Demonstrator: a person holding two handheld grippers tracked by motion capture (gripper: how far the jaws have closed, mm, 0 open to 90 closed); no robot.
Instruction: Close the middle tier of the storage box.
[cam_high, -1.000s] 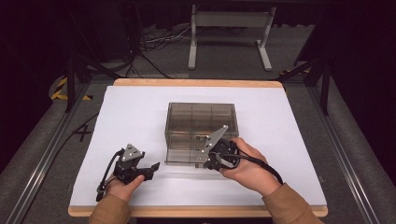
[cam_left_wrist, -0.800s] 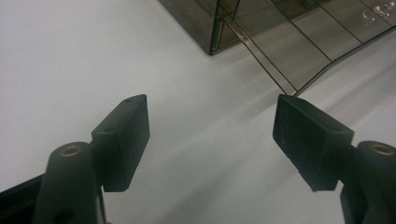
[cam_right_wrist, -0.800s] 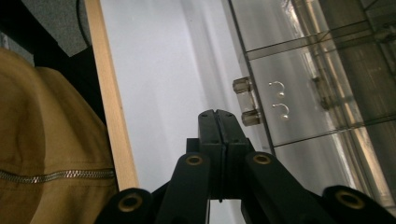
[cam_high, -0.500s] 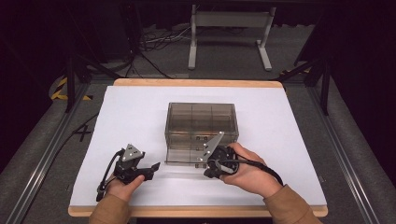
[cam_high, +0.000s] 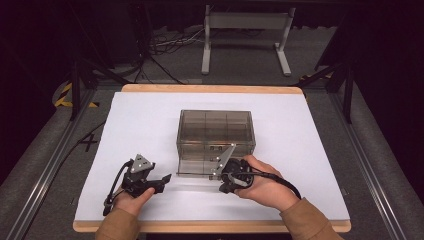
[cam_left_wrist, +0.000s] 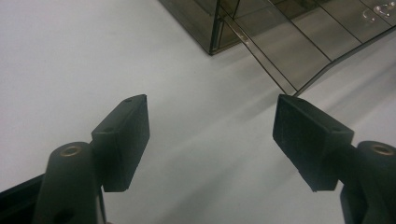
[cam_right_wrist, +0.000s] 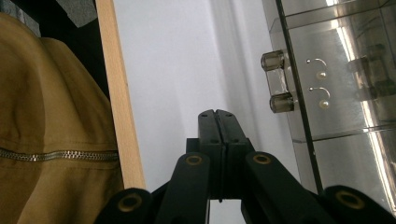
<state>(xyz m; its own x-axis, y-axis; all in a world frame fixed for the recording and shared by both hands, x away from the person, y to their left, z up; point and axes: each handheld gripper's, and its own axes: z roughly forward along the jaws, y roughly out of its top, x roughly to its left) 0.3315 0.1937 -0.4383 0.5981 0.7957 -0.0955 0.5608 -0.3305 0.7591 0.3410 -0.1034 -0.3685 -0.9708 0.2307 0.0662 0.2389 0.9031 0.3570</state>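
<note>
A smoky clear drawer box (cam_high: 215, 131) stands mid-table, and its bottom drawer (cam_high: 197, 169) is pulled out toward me. The right gripper (cam_high: 223, 188) lies just in front of that drawer, jaws pressed shut with nothing between them. In the right gripper view the right gripper (cam_right_wrist: 217, 114) is short of the drawer's clear handle (cam_right_wrist: 277, 81) and apart from it. Two pearl earrings (cam_right_wrist: 321, 74) lie behind the drawer front. The left gripper (cam_high: 163, 179) rests open on the white surface to the left of the drawer. In its own view the left gripper (cam_left_wrist: 210, 116) has the drawer's corner (cam_left_wrist: 299, 56) just beyond its jaws.
The white table cover (cam_high: 135, 125) ends at a wooden front edge (cam_right_wrist: 116, 93), close to the right gripper. A tan sleeve (cam_right_wrist: 51, 140) lies along that edge. Beyond the table, on the dark floor, are a metal stand (cam_high: 245, 35) and cables.
The right gripper has drawn back from the box toward the table's front edge and tilted. The left gripper has stayed in place and open.
</note>
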